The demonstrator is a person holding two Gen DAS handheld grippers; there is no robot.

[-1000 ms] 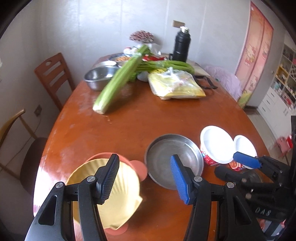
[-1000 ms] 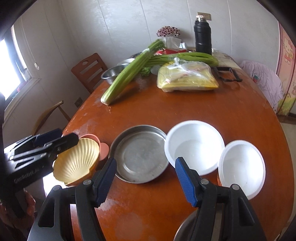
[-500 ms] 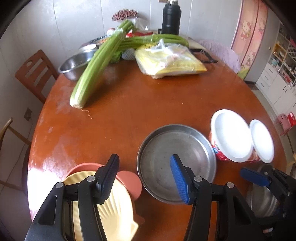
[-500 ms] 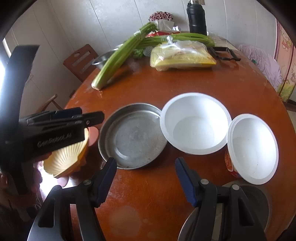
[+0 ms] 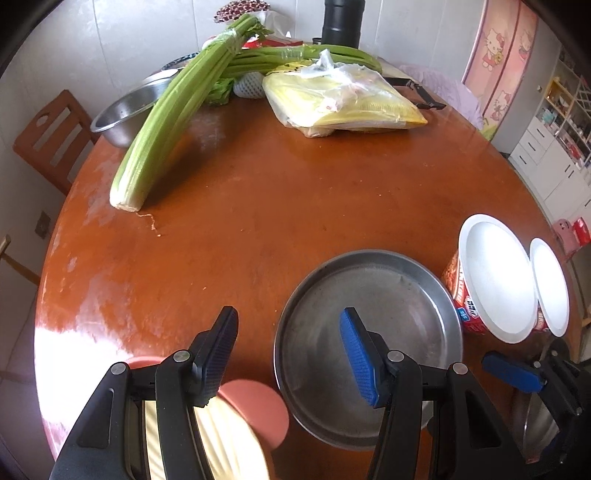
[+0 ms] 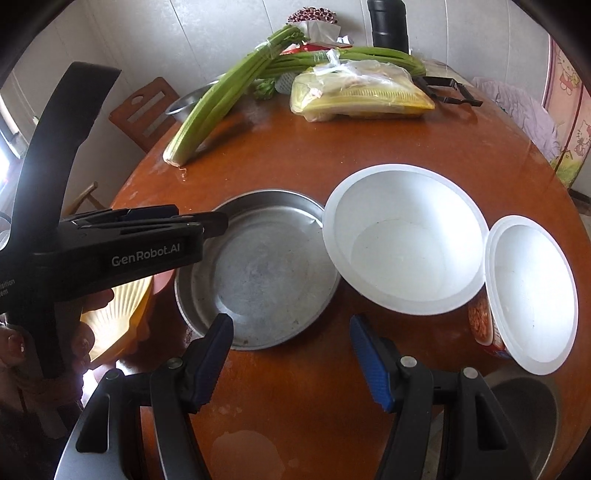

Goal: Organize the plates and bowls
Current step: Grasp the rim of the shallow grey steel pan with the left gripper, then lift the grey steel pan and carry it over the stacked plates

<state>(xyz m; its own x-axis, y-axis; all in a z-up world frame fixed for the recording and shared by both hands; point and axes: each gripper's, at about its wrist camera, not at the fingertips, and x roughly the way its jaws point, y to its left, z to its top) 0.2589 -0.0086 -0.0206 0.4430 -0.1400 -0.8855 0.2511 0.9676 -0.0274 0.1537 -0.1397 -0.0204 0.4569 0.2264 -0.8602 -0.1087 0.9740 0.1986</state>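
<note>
A round steel plate (image 5: 369, 347) (image 6: 258, 269) lies near the table's front. Left of it, a yellow shell-shaped bowl (image 5: 225, 443) (image 6: 114, 325) rests on a pink plate (image 5: 258, 410). To the plate's right stand a large white bowl (image 5: 495, 277) (image 6: 402, 243) and a smaller one (image 5: 548, 288) (image 6: 532, 291). My left gripper (image 5: 288, 350) (image 6: 218, 223) is open above the gap between the shell bowl and the steel plate, holding nothing. My right gripper (image 6: 291, 354) (image 5: 513, 373) is open and empty over the table in front of the steel plate.
Celery bunches (image 5: 170, 122), a yellow plastic bag (image 5: 343, 103), a steel bowl (image 5: 125, 110) and a black flask (image 6: 388, 26) fill the table's far side. Another steel bowl (image 6: 524, 417) sits at the front right edge. A wooden chair (image 5: 48, 136) stands at the left.
Both grippers have sunk closer to the table. The left one has moved forward, so the shell bowl slid toward the bottom of its view. Neither gripper's jaws changed.
</note>
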